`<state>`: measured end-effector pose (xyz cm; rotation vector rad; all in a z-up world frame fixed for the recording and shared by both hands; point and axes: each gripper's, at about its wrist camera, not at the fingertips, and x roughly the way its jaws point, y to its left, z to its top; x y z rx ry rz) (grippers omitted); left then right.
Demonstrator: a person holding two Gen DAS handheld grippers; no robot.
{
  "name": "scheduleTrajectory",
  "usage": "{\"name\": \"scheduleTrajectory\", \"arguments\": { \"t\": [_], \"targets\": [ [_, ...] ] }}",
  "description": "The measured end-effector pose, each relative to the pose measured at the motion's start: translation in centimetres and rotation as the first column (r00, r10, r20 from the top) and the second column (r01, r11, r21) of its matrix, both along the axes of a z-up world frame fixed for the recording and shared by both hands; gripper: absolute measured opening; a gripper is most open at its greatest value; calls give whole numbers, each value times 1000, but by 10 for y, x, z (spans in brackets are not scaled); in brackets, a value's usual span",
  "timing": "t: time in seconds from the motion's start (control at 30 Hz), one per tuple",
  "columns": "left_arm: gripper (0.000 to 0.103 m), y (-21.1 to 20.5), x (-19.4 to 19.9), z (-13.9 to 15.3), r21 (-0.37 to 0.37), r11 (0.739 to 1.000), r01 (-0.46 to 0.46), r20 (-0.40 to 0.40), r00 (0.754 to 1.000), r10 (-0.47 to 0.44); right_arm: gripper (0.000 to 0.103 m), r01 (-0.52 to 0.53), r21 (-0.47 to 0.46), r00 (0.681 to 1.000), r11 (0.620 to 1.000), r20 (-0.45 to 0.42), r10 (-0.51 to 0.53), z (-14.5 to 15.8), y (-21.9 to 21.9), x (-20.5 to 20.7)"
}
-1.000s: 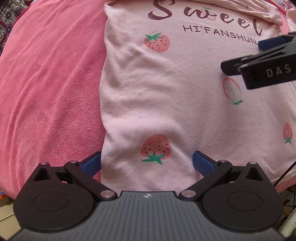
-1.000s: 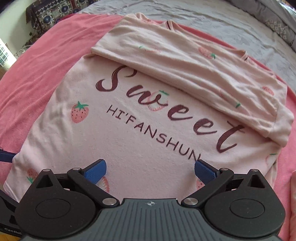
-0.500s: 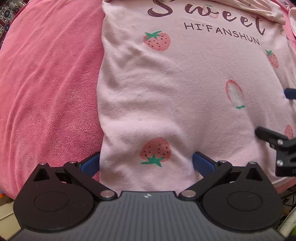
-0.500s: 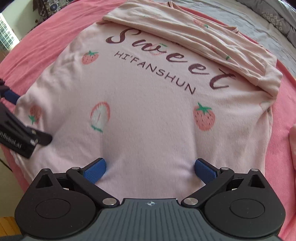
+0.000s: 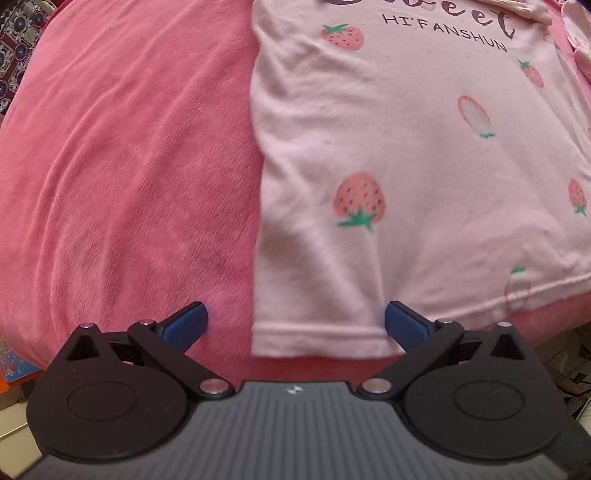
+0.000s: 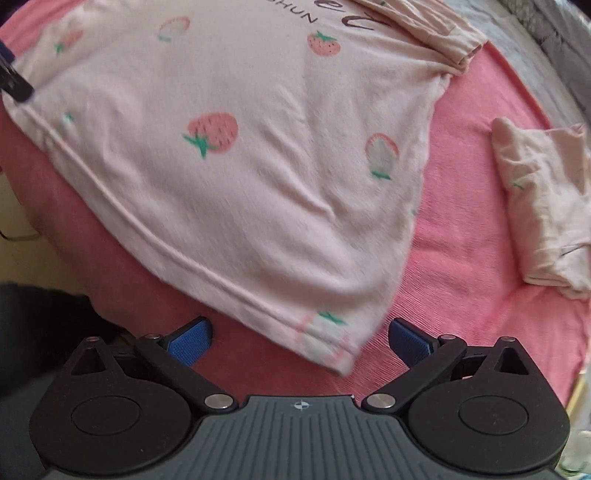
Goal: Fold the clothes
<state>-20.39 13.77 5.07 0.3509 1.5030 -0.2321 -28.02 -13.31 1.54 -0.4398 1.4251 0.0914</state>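
A pale pink strawberry-print top (image 5: 424, 155) lies spread flat on a pink plush blanket (image 5: 129, 166), its hem toward the near side and the dark lettering "HI'FANSHUN" toward the far side. A sleeve (image 6: 436, 33) is folded across the far part of the garment.

In the left wrist view, the near left corner of the hem (image 5: 317, 339) sits between the spread fingers of the left gripper (image 5: 295, 325). The right blue pad (image 5: 404, 325) is at the hem, just touching or just above the cloth; which of the two cannot be told. The left pad (image 5: 184, 325) is over bare blanket. The jaws stand wide apart and hold nothing.

In the right wrist view, the near right corner of the hem (image 6: 332, 343) lies between the fingers of the right gripper (image 6: 301, 341), nearer the right pad (image 6: 408, 345) than the left one (image 6: 190, 341). These jaws are also wide apart and grip nothing; the corner is blurred, so contact cannot be judged.

At the far left edge of the same view a dark tip of the left gripper shows beside the shirt's other corner.

To the right on the blanket, well apart from the top, lies a second folded pale pink garment (image 6: 543, 206). Beyond the blanket's far right edge is a grey bedspread (image 6: 535, 44).
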Motion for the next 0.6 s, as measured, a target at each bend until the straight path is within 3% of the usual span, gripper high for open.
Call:
{"name": "scheduleTrajectory", "arguments": {
  "t": [0.07, 0.13, 0.27, 0.33, 0.47, 0.6],
  "targets": [
    [100, 8, -17, 13, 26, 999, 33, 87, 996, -35, 102, -17, 35, 999, 999, 44, 16, 10, 2, -12],
    [100, 5, -31, 20, 45, 988, 146, 139, 979, -151, 102, -10, 67, 997, 998, 83, 5, 18, 9, -15],
    [100, -19, -60, 23, 64, 906, 419, 187, 886, -424, 102, -18, 100, 991, 995, 131, 5, 23, 26, -11],
    [100, -26, -42, 22, 77, 891, 448, 177, 873, -454, 102, -23, 118, 991, 993, 137, 6, 22, 32, -7],
    [100, -23, -25, 0, 88, 930, 356, 199, 909, -367, 102, -12, 167, 991, 986, 135, -11, 21, 45, 2],
    [100, -9, -7, 11, 59, 970, 237, 235, 941, -245, 102, 2, 184, 989, 983, 144, -29, 23, 48, 4]
  ]
}}
